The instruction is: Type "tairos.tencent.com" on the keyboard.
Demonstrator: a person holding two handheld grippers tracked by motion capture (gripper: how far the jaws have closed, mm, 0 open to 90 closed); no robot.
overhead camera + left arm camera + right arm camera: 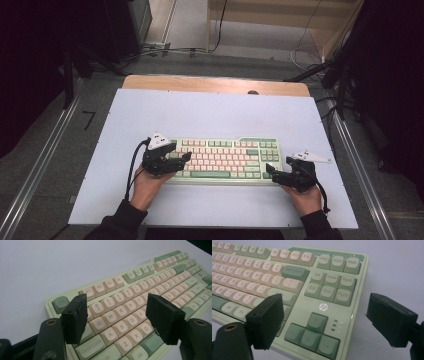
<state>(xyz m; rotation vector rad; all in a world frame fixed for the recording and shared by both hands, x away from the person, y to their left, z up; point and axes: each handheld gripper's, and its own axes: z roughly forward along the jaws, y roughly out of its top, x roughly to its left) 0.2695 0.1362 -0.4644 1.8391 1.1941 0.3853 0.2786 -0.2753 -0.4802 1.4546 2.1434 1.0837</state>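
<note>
A pale green keyboard (227, 159) with cream and green keys lies on the white table mat, its long side toward the person. My left gripper (186, 157) hovers open over the keyboard's left end; in the left gripper view its jaws straddle the Q, W, A, S keys (117, 320) without touching them. At the keyboard's right front corner my right gripper (269, 170) is open too. In the right gripper view its jaws stand either side of the arrow keys (312, 333) and the hp logo (322, 306). Nothing is held by either gripper.
The white mat (210, 112) covers a wooden table (215, 82) with open room behind the keyboard. Metal rails (40, 165) run along both sides of the table. Cables (165, 50) lie on the floor beyond the far edge.
</note>
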